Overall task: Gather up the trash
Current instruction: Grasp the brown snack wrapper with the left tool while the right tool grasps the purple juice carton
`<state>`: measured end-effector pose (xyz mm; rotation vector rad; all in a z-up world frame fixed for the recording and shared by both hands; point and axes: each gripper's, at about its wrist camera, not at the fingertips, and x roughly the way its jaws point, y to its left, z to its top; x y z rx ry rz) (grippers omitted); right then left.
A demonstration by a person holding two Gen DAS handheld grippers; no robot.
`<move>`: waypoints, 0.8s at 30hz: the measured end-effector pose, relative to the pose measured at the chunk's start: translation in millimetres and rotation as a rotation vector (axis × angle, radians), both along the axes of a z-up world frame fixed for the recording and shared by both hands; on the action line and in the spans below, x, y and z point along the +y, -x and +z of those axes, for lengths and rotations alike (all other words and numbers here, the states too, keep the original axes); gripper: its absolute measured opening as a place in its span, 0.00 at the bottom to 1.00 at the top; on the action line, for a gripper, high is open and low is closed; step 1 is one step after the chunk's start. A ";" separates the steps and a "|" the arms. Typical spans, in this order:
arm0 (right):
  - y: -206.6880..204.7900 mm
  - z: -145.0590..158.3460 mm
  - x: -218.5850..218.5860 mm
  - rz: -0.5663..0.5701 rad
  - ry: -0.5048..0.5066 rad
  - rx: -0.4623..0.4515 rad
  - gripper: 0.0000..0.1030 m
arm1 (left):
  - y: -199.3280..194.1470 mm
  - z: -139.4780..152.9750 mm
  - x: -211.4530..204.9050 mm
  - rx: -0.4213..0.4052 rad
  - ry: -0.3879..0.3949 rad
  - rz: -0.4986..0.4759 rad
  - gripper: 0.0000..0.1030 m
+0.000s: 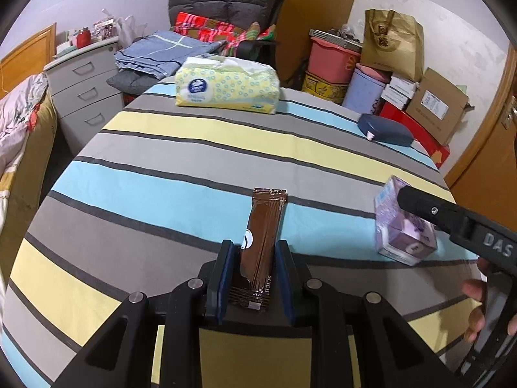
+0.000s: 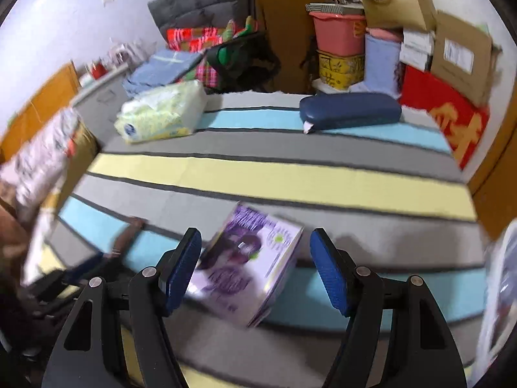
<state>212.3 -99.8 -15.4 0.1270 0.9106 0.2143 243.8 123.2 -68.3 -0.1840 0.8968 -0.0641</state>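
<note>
Left gripper [image 1: 255, 278], black frame with blue pads, is clenched on a long brown foil snack wrapper [image 1: 263, 239]; the wrapper stands up between the pads and pokes out toward 12 o'clock, clear of the cloth. Right gripper [image 2: 255, 268] stands released, jaws spread wide, nothing pressed between them. Its left pad sits touching or just beside the near corner of a small purple-and-white printed carton [image 2: 248, 268], which lies tilted on the table at the centre of the gap; the right pad is well apart from it. Right wrist view is blurred, so contact on the left side I cannot settle. From the left wrist view the same carton sits at 3 o'clock of the held wrapper, with one black finger of the right gripper across its top and the person's fingers [image 1: 475, 307] on the handle behind. Beneath all this, a round table under a striped grey, yellow and blue cloth [image 1: 194, 148]. Further out, at 12 o'clock, a yellow soft pack of tissues [image 1: 226, 87]; toward 2 o'clock, a dark blue hard glasses case [image 1: 386, 129]. Reading: first piece collected, second being lined up. Next move likely calls for centring the carton squarely between the pads, then closing; set skew as it is, it may twist or slide off.
</note>
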 end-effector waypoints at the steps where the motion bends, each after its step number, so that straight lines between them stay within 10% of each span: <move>1: 0.2 -1.8 3.4 0.004 0.014 0.003 0.69 | 0.9 0.2 -1.0 0.002 0.000 0.000 0.26; 24: 0.6 -18.3 -8.0 -0.090 0.161 0.007 0.64 | -14.6 -0.5 -11.8 0.000 -0.074 -0.023 0.36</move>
